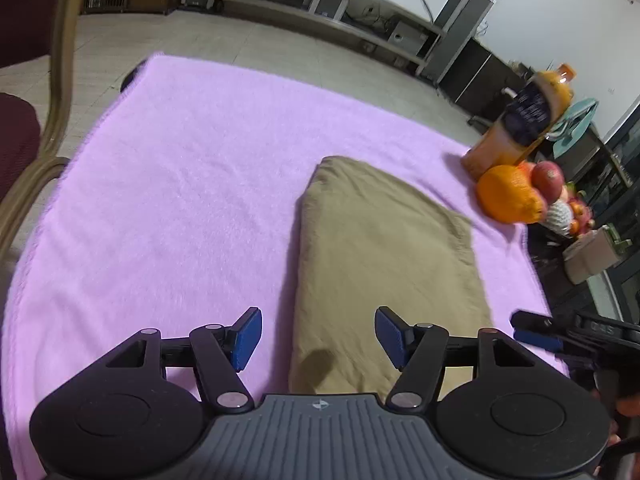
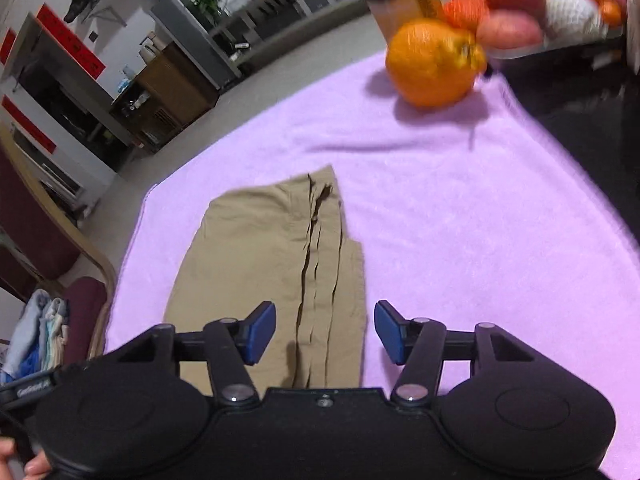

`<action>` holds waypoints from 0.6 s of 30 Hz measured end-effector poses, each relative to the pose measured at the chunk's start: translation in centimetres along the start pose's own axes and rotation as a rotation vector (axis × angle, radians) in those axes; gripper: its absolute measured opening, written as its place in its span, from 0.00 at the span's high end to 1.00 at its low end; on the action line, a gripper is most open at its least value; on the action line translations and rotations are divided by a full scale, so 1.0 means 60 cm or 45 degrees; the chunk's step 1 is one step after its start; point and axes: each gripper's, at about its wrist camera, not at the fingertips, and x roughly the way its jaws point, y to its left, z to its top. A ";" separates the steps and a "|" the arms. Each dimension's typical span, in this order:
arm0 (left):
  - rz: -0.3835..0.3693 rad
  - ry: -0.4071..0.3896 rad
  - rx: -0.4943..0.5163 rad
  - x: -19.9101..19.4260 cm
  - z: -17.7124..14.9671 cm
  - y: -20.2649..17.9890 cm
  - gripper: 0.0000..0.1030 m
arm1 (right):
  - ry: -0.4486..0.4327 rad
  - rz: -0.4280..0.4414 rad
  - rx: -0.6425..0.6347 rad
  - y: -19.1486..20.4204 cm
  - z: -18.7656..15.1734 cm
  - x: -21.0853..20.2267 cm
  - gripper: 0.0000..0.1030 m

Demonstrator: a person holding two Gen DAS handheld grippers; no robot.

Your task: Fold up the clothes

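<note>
- The left claw [image 1: 318, 338] hovered with its blue pads [image 1: 248, 338] spread apart and nothing between them, above the near left edge of the folded garment.
- The right claw [image 2: 325, 332] was likewise spread and empty, its pads straddling the near right edge of the tan garment [image 2: 276, 264] without pressing on it.
- The tan garment [image 1: 384, 264] lay folded into a rough rectangle on the pink blanket [image 1: 180, 184] that covered the tabletop; layered edges showed along its right side in the right wrist view.
- An orange [image 2: 432, 64] sat on the blanket beyond the garment, well apart from it, beside a juice bottle [image 1: 520, 120] and a plate of mixed fruit [image 2: 516, 20].
- A chair with a dark red seat [image 2: 86, 312] stood beside the tabletop.
- A stack of pale clothes [image 2: 36, 328] sat next to that chair.
</note>
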 end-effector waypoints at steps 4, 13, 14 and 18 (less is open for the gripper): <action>-0.033 0.028 -0.067 0.028 -0.001 0.016 0.42 | 0.076 0.019 0.187 -0.033 -0.012 0.032 0.48; -0.149 0.071 -0.233 0.067 -0.016 0.045 0.42 | 0.112 0.174 0.398 -0.047 -0.022 0.068 0.48; -0.182 0.086 -0.225 0.070 -0.017 0.042 0.44 | 0.101 0.160 0.381 -0.043 -0.022 0.069 0.49; -0.228 0.097 -0.129 0.068 -0.023 0.015 0.59 | 0.059 0.042 0.218 -0.013 -0.021 0.073 0.85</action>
